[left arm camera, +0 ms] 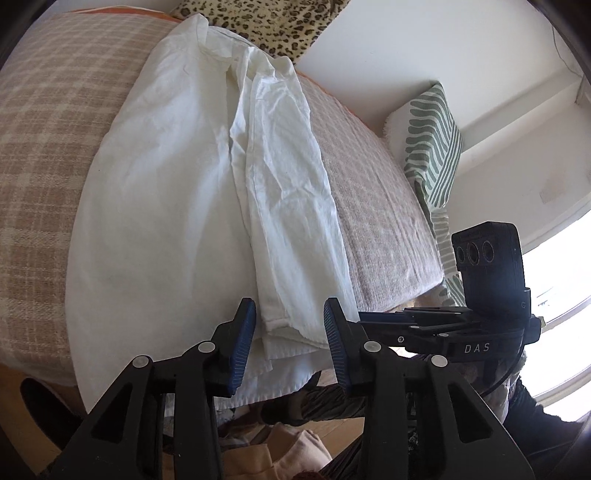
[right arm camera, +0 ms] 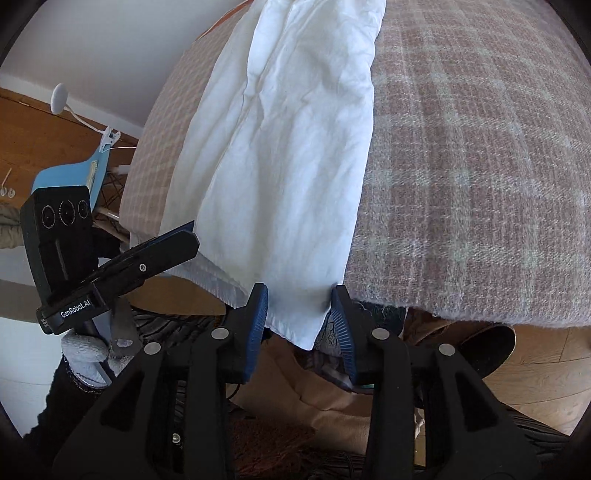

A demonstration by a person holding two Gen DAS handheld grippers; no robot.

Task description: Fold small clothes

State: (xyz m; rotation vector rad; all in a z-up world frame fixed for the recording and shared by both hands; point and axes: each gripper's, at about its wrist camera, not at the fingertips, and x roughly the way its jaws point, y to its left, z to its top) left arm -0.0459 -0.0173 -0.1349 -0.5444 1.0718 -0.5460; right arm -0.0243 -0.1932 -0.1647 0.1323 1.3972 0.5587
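Note:
A white garment (left arm camera: 177,177) lies lengthwise on a beige plaid blanket (left arm camera: 40,147), with one side folded over along its length (left arm camera: 291,192). Its hem hangs over the blanket's near edge. My left gripper (left arm camera: 290,343) is open, and the layered hem lies loose between its blue pads. In the right wrist view the garment (right arm camera: 288,155) ends in a hem corner that hangs between the pads of my right gripper (right arm camera: 300,325), which is open astride it. The left gripper (right arm camera: 186,236) shows there at the garment's left edge, held by a gloved hand (right arm camera: 85,350). The right gripper (left arm camera: 373,317) sits just right of the left one.
A leopard-print pillow (left arm camera: 273,26) and a green striped cushion (left arm camera: 432,147) lie by the white wall. The blanket (right arm camera: 480,184) ends at a frayed near edge above a wooden floor (right arm camera: 524,380). A blue chair (right arm camera: 70,177) stands at the left. Beige cloth (right arm camera: 314,402) lies below the grippers.

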